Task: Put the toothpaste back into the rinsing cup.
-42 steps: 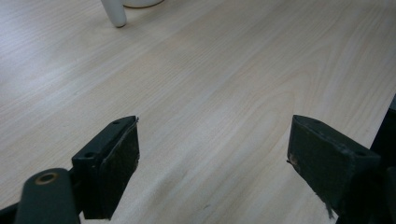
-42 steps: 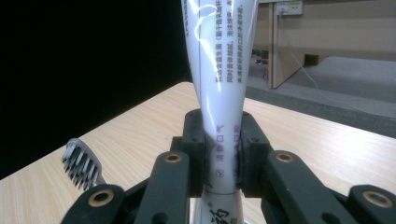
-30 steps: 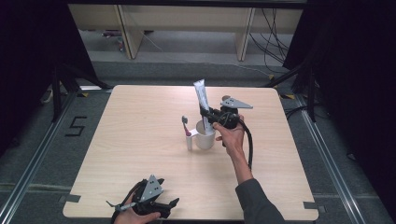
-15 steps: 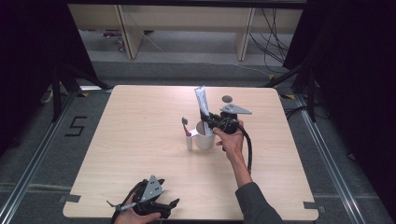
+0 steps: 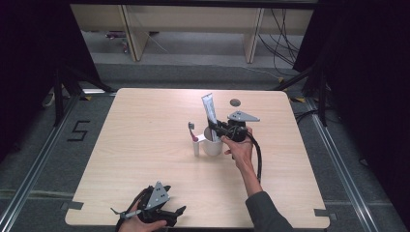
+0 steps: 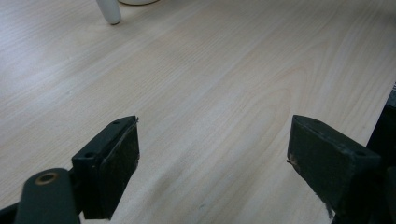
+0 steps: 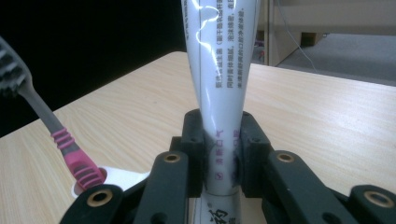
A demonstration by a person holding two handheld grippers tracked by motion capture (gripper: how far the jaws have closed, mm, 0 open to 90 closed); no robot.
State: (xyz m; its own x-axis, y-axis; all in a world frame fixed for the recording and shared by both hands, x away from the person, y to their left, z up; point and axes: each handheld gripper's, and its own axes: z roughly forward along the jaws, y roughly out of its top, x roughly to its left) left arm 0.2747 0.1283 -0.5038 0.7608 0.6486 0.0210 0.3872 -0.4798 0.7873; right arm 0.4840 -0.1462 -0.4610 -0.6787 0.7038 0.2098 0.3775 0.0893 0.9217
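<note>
1. While the left tongs (image 5: 162,215) rest at the near edge of the tabletop (image 5: 145,145) in the person's left hand (image 5: 140,223), their jaws stand wide apart with nothing between them; in the left gripper view the bare wood lies between the two black pads (image 6: 116,163).
2. Well beyond those left tongs, toward the middle of the tabletop, the right tongs (image 5: 217,129) are held in the person's right hand (image 5: 238,150), with the grey three-cornered plate (image 5: 243,116) on top.
3. Clamped tight between the right tongs' jaws is a white toothpaste tube (image 7: 219,93); the pads press on its lower part from both sides, and the tube rises upright above them, its flat crimped end uppermost in the high view (image 5: 209,108).
4. Directly under the right tongs stands a white cup (image 5: 212,145), and the tube's lower end points down into it; whether it touches the cup's inside cannot be told.
5. Just beside the right tongs, on their left in the right gripper view, a toothbrush (image 7: 56,135) with a pink and grey handle leans out of a white holder (image 5: 196,146) attached to the cup, bristles uppermost.
6. Past the right tongs, a small dark round hole (image 5: 235,102) sits near the tabletop's far edge.
</note>
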